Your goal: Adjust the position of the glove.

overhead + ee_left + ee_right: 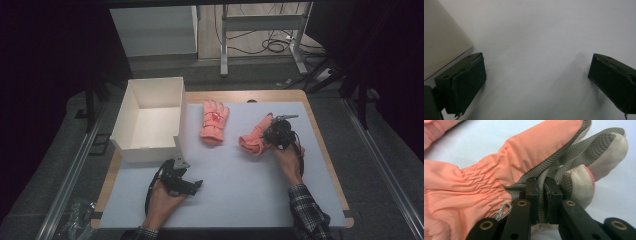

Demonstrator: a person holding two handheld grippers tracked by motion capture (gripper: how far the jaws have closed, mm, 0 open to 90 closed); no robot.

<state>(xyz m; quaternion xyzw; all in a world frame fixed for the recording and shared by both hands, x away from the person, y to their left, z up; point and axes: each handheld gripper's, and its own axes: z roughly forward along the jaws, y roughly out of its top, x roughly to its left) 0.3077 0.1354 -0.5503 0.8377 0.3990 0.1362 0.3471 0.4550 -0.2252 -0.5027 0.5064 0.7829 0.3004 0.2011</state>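
The right-hand glove (254, 138), lying on the white table (240, 190) right of its mate (214, 122) and well apart from the open box (150, 117), is pinched by the right claw (541, 192) at the grey mesh palm edge. It is judged light, soft and floppy, so sagging is expected; the gathered wrist seems the firmer hold. Salmon-pink shell, pale fingertips and a small metal clip (503, 210) are seen. The left claw (536, 82) is spread over bare table.

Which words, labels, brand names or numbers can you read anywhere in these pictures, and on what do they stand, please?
None can be read.
The white box shows plain walls.
The two pink gloves, one lying flat and one pinched in the right gripper, carry no legible print; the flat one has a small dark red mark, too small to tell.
The left gripper and white table cover are bare.
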